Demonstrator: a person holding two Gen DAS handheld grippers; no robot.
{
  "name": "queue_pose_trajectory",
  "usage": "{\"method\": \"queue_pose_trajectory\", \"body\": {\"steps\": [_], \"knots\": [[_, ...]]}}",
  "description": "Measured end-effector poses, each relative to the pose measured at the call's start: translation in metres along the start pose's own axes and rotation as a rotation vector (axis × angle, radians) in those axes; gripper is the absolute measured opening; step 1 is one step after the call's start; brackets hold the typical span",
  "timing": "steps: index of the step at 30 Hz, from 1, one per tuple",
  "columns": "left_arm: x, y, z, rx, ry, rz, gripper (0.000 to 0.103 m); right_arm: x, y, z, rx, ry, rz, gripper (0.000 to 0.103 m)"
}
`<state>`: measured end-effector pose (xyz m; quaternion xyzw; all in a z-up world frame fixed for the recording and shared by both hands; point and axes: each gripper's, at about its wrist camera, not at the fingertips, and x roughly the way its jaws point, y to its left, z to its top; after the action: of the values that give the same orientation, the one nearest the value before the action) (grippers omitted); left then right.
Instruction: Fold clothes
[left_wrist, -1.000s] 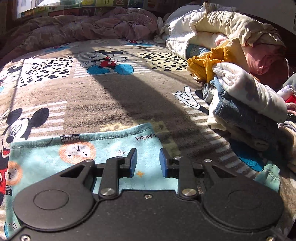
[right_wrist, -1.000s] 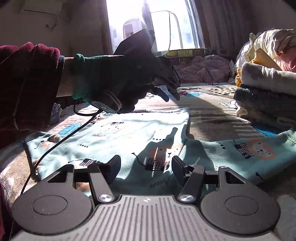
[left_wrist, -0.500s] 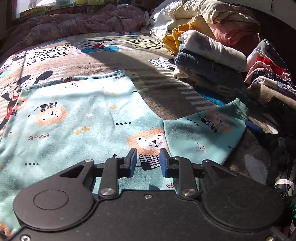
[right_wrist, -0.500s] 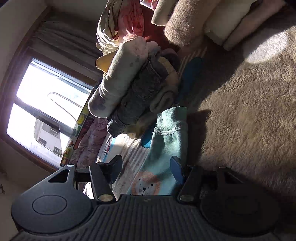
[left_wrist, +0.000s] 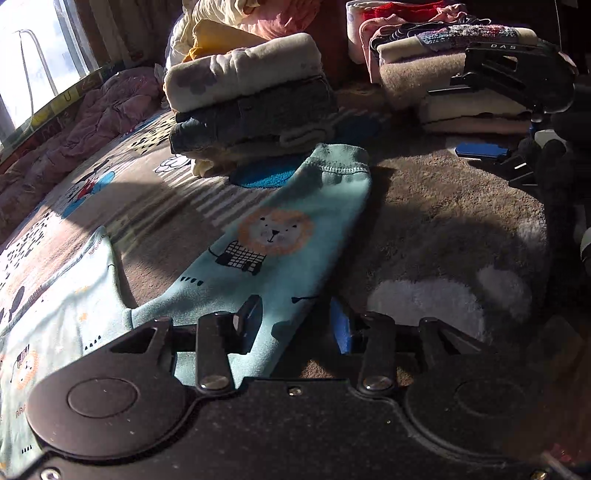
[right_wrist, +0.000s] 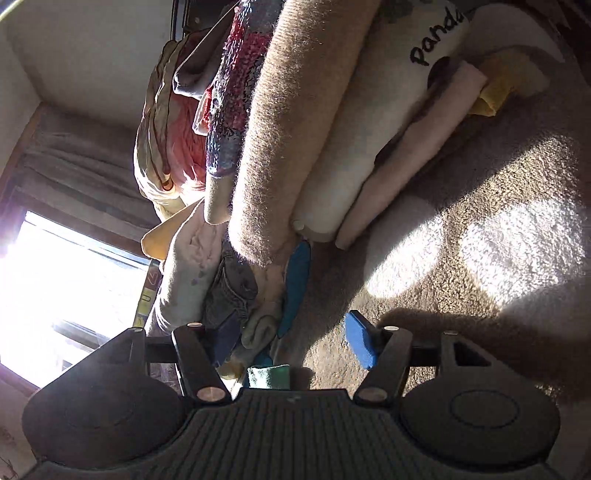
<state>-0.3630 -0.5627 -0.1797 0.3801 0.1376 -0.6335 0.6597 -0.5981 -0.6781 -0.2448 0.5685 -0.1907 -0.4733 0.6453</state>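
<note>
L gripper (left_wrist: 295, 325) now over teal lion-print sleeve (left_wrist: 280, 236), fingers (left_wrist: 249, 323) just widened

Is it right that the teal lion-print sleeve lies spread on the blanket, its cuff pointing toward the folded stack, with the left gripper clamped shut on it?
Not quite. The left gripper is not clamped: the left wrist view shows its jaws apart, having just been opening, with the teal lion-print sleeve lying loose between them. The rest holds: the cuff points toward the folded stack on the blanket.
</note>
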Motion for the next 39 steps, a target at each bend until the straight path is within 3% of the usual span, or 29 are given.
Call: {"method": "queue_pose_trajectory", "body": {"steps": [3,7,18,20,21,22,23,26,31,39], "knots": [[0.013,-0.032,0.011,0.188,-0.014,0.07,0.045,-0.003,-0.007,0.011,0.0,-0.005,0.0,0.067],[0.034,-0.052,0.024,0.298,-0.015,0.129,0.044,-0.009,-0.014,0.016,-0.002,0.016,-0.018,0.067],[0.085,-0.073,0.067,0.421,-0.01,0.242,0.044,-0.015,-0.022,0.031,0.046,0.083,0.055,0.066],[0.09,-0.072,0.072,0.411,-0.001,0.243,0.039,-0.017,-0.028,0.031,0.086,0.081,0.08,0.066],[0.091,-0.07,0.076,0.404,0.003,0.24,0.032,-0.019,-0.031,0.031,0.107,0.074,0.096,0.066],[0.091,-0.069,0.078,0.396,0.006,0.237,0.016,-0.021,-0.034,0.031,0.125,0.067,0.111,0.066],[0.087,-0.066,0.081,0.376,-0.002,0.24,0.008,-0.021,-0.035,0.03,0.127,0.062,0.12,0.066],[0.063,-0.042,0.087,0.238,-0.043,0.233,0.006,-0.023,-0.033,0.027,0.104,0.05,0.135,0.068],[0.011,0.02,0.09,-0.026,-0.114,0.166,0.006,-0.022,-0.009,0.012,-0.042,0.067,0.153,0.074],[-0.084,0.146,0.049,-0.439,-0.236,0.057,0.006,-0.017,0.063,-0.065,-0.412,0.26,0.354,0.077]]}}
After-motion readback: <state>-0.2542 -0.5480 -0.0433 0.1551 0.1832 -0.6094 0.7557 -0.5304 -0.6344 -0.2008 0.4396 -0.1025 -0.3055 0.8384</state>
